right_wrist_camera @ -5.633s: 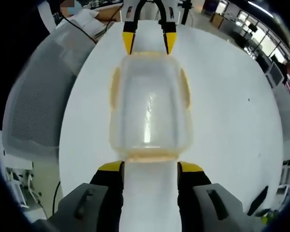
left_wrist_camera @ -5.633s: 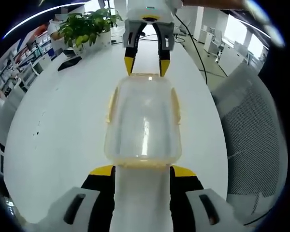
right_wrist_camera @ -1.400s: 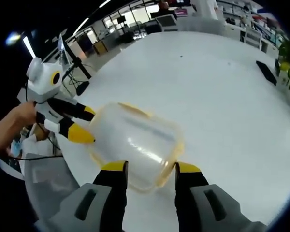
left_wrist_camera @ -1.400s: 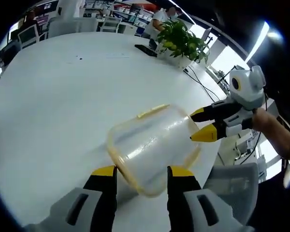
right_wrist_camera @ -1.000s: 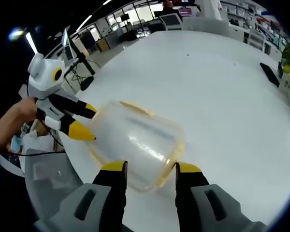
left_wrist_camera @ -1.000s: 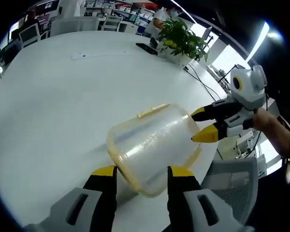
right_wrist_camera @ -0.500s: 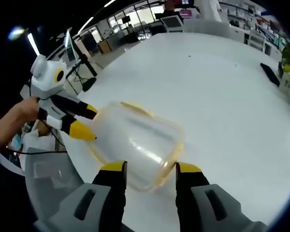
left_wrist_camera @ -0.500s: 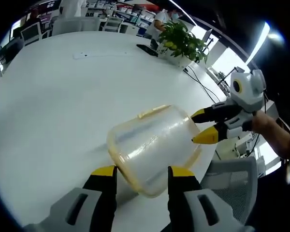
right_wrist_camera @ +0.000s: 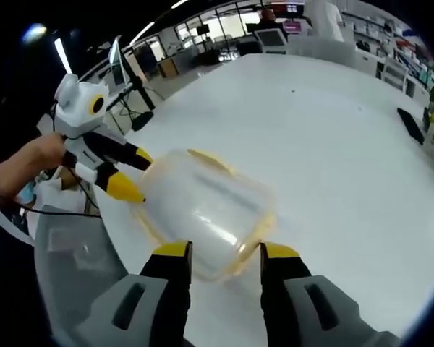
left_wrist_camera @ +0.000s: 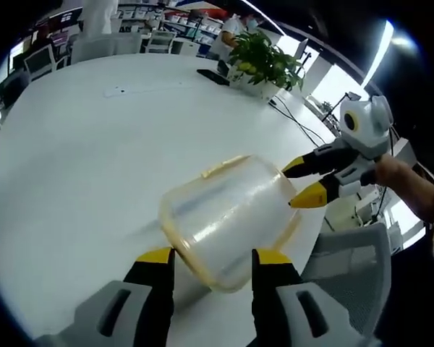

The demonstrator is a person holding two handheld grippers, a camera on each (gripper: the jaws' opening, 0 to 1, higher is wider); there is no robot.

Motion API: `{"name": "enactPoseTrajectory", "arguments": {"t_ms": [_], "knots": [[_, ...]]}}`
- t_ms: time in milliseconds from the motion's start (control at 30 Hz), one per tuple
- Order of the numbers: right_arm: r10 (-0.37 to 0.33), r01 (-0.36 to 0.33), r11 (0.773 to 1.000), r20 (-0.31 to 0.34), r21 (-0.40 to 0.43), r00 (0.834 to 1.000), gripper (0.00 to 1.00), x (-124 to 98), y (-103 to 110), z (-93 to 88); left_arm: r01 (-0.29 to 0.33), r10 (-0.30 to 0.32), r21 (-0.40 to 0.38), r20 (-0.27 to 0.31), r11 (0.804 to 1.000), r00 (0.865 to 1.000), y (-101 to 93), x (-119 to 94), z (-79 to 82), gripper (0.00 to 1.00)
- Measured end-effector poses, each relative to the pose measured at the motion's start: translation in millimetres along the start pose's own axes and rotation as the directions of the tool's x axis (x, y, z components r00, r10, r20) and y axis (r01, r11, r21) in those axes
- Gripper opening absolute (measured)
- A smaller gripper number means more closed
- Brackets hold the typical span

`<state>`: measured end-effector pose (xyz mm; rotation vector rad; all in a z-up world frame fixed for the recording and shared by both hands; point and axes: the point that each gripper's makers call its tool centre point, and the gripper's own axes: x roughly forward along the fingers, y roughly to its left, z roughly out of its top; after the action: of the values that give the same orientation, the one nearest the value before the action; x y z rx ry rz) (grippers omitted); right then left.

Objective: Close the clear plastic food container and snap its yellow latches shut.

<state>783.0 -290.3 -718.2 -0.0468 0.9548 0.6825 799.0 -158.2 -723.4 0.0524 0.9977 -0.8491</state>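
The clear container [left_wrist_camera: 228, 213] lies on the white table [left_wrist_camera: 79, 159] between the left gripper [left_wrist_camera: 206, 262] at 6 o'clock and the right gripper [left_wrist_camera: 304, 181] at 3 o'clock; a plant [left_wrist_camera: 260, 61] stands at 12.

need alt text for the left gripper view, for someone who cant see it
A clear plastic food container with yellow trim lies on a white table, just beyond the left gripper, whose yellow-tipped jaws stand open on either side of its near end. The right gripper reaches in from the right, its tips at the container's far end, and a potted plant stands at the table's far edge.
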Motion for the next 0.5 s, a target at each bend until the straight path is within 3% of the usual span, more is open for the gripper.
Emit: {"name": "enactPoseTrajectory", "arguments": {"t_ms": [500], "knots": [[-0.007, 0.01, 0.993, 0.025, -0.116, 1.0, 0.32, -9, -4, 12.3, -0.066, 0.062, 0.174, 0.03, 0.983, 0.998, 1.2, -13, 13.2, 0.36]]}}
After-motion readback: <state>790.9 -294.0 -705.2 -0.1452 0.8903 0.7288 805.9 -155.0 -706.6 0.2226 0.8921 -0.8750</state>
